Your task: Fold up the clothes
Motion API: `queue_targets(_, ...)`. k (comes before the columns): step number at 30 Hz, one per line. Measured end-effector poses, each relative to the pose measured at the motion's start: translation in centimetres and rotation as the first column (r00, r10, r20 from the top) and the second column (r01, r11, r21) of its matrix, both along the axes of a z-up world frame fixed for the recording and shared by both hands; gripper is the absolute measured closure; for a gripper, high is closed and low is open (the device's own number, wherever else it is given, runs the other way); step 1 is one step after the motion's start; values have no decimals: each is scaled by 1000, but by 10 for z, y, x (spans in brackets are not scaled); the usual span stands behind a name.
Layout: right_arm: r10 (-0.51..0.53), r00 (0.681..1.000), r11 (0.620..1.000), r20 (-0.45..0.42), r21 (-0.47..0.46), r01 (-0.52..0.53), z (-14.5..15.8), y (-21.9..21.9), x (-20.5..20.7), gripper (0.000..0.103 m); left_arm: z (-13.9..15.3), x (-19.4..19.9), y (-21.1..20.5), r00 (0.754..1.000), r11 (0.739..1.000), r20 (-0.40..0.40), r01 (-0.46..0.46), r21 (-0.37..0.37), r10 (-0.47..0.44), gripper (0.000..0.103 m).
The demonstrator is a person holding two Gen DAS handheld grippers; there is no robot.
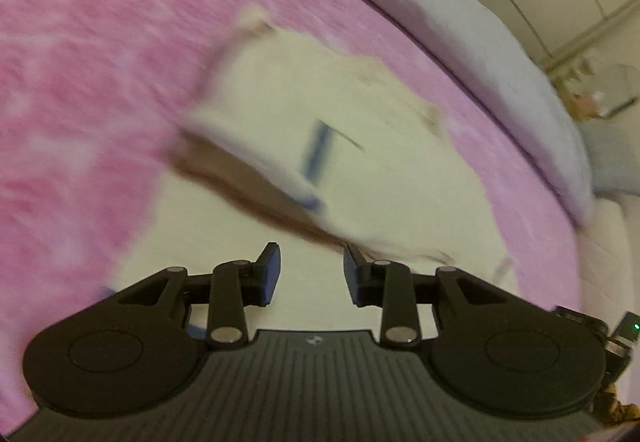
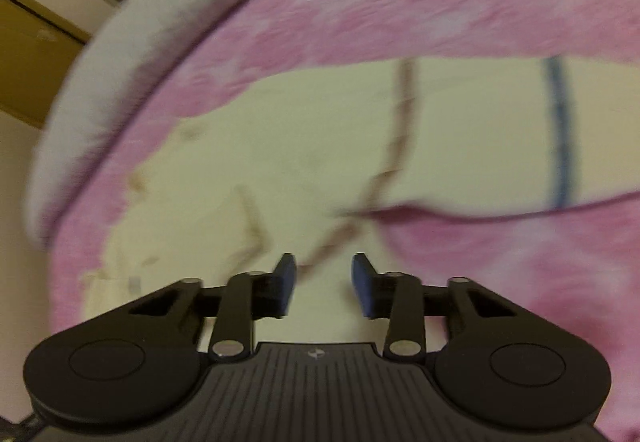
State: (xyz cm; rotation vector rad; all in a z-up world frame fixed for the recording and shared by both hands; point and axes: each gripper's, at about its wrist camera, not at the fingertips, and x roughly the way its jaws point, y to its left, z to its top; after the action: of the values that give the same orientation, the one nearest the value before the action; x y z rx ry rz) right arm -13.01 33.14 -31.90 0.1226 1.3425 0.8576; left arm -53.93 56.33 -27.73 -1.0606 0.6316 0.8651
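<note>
On the pink bedspread (image 1: 80, 82) a cream garment (image 1: 400, 170) is lying, partly folded, with one flap doubled over itself and a thin blue stripe (image 1: 316, 154) running across the folded part. Both views are blurring heavily (fine detail of seams and edges is hard to make out). The left gripper (image 1: 312, 274) is hovering just above the near part of the garment, its blue-padded fingers (image 1: 270, 274) spread apart and grasping nothing; cream cloth is showing in the gap between them. A grey duvet (image 1: 460, 26) is lying along the far edge of the bed, beyond the pink cover.

From the right wrist view the garment (image 2: 300, 146) is spreading flat across the middle of the bedspread (image 2: 440, 2), with dark creases crossing it and the blue stripe (image 2: 562, 134) standing near its right end. The right gripper (image 2: 324, 278) is hanging over the cloth's near edge, released too, its fingers (image 2: 286, 282) wide and empty. A fold of pink cover is rising just beside its right finger.
</note>
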Motion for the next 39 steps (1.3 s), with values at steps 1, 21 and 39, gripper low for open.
queue_targets(1, 13, 1000, 999, -25, 33, -12, -5, 8, -1, 68, 4, -7, 6, 1000, 1000, -12, -14, 12, 14, 74)
queue_targets(21, 37, 964, 971, 264, 218, -97, 7, 81, -11, 90, -14, -1, 71, 997, 999, -74, 31, 40, -28, 73)
queue_targets(39, -254, 950, 964, 183, -32, 264, -19, -34, 44, 50, -37, 70, 45, 886, 961, -396, 274, 34, -239, 73)
